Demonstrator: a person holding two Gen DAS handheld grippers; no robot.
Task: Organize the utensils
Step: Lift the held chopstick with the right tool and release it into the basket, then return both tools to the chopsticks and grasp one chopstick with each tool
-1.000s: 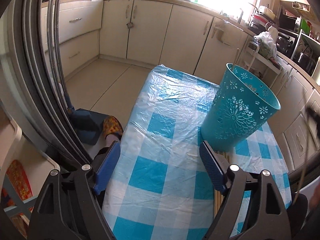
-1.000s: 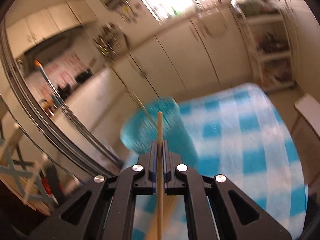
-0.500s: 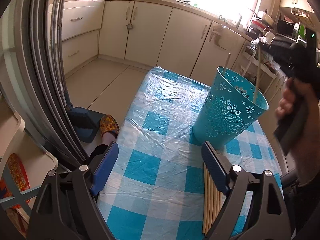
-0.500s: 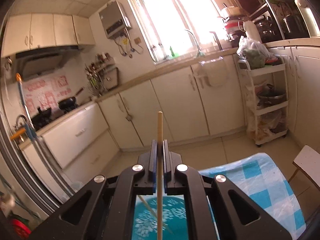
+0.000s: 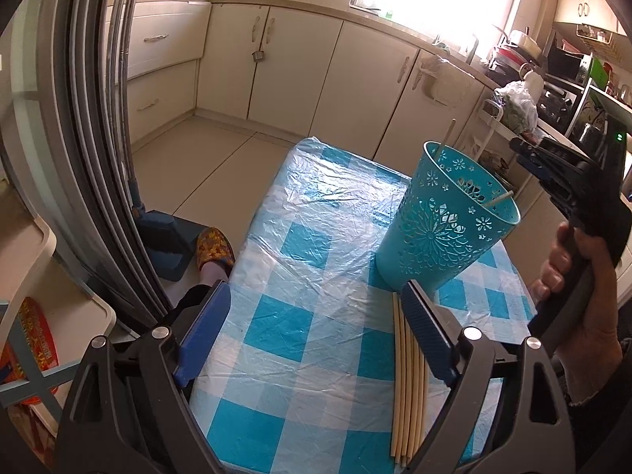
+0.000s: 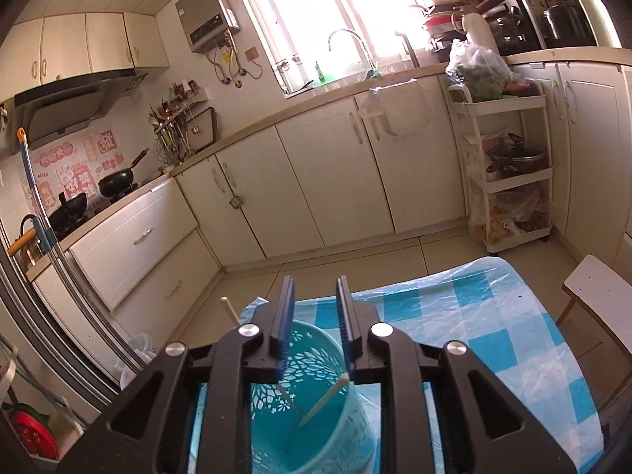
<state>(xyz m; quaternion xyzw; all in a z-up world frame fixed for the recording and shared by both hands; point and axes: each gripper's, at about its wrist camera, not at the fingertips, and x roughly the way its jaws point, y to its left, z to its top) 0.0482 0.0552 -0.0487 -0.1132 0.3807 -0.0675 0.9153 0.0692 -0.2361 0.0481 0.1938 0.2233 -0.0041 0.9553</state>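
Left claw [image 5: 312, 335]: the jaws are seen wide apart and opening; nothing is pressed between them. It is held low over the table [image 5: 316, 213], pointed down and forward.

Chopsticks [image 5: 407, 379]: a bundle is laid flat on the checked cloth, side by side, touching one another. It is partly covered by the left claw's right finger [image 5: 428, 335], so contact with that finger cannot be told.

Long axis: the bundle is run from the near edge of the table away toward the basket [image 5: 442, 233], roughly along the line in which the left claw is pointed.

Basket: it is stood upright on the cloth, just beyond the far ends of the bundle. Two chopsticks are already leaned inside it, one against the far rim, one across the right rim.

Right claw [image 6: 314, 328]: the jaws are parted a little and opening, with nothing gripped. It is held just above the basket mouth, and a chopstick [image 6: 324, 401] is seen loose inside below it.

Hand [image 5: 568, 276]: the right tool's grip is wrapped by it, to the right of the basket.

Deciding relation: the bundle is judged nearer the left claw, lying toward its right side; the right claw is set over the basket, apart from the bundle.

Task state: most sticks are judged not yet moved.
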